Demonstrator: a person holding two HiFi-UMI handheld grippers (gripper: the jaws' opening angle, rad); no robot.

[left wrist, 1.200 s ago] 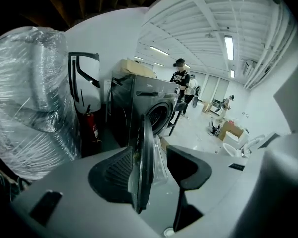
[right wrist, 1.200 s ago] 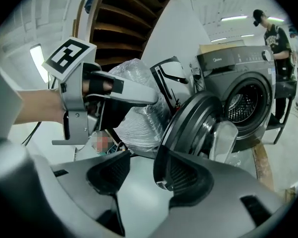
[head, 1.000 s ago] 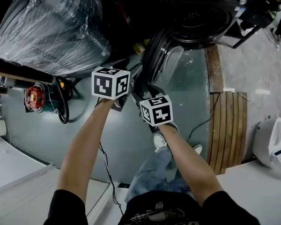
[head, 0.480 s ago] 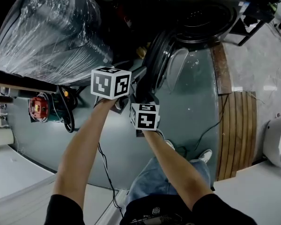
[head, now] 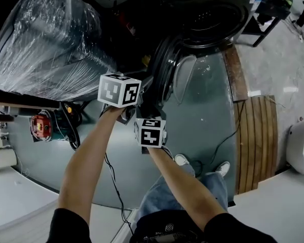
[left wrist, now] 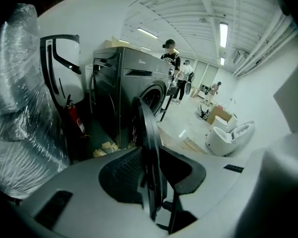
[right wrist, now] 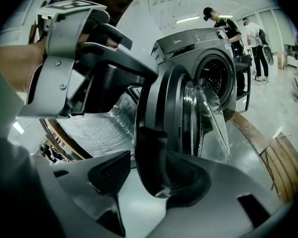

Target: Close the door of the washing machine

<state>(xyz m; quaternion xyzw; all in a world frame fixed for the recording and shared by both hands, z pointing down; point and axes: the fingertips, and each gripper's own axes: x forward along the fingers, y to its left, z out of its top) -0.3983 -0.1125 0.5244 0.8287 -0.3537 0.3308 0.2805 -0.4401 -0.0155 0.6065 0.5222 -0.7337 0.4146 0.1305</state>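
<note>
We hold the left gripper [left wrist: 156, 167] closed on the thin edge of the door [left wrist: 148, 133], which stands upright between its jaws with a pad pressed on either side. The right gripper [right wrist: 149, 175] is open. The door's thick dark rim sits between its jaws against the right-hand one, with a clear gap to the left-hand one. Up and to its left, the right gripper view shows the left gripper clamped on the same rim. The door stands swung wide, its glass bowl [right wrist: 208, 123] bulging to the right gripper's right. The washing machine [right wrist: 203, 48] lies straight beyond, drum mouth uncovered.

A short brand word [right wrist: 177, 45] on the machine's top front looks like Midea, though it is small. The label on the fire extinguisher [left wrist: 78, 120], left of the left gripper, is too small to read. So is a little dark tag [left wrist: 233, 168] on that gripper's own body. In the head view both pairs of jaws are hidden under the marker cubes [head: 119, 90], and the machine is cut off at the top edge. We cannot make out what the plastic wrap [head: 50, 39], far left of the grippers, covers.
</note>
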